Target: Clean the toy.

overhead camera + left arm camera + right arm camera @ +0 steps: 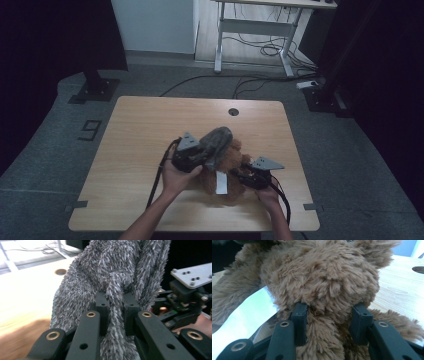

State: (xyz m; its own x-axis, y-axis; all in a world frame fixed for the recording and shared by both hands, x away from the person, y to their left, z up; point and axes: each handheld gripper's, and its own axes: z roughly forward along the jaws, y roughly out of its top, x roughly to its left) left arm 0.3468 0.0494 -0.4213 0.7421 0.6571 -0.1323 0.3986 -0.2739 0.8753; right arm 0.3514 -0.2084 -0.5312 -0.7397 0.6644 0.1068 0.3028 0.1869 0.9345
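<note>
The grey fur [112,272] is in my left gripper [115,315], pinched tight: a narrow fold of it runs down between my jaws, which are nearly closed on it. In the high view the grey piece [216,142] sits over the top of the brown bear [235,160], near the middle of the table [140,130], raised off the wood. Whether it is a garment, a hat or a second toy I cannot tell.

My right gripper [328,315] is clamped on the bear [322,277], jaws set on either side of a thick part of its body, pile bulging between them. In the high view that gripper [250,176] lies low by the bear's right side, with a white tag [221,182] just in front.

My worries from here: I hold only a thin fold of the grey fur, and long pile is slippery, so a firm pull could let it slide out. If the grey piece is snagged on the bear's head or ear, pulling may drag the whole bear along, and my right grip, sunk in soft stuffing, could creep. My two grippers are also close together; a careless swing could knock them.
</note>
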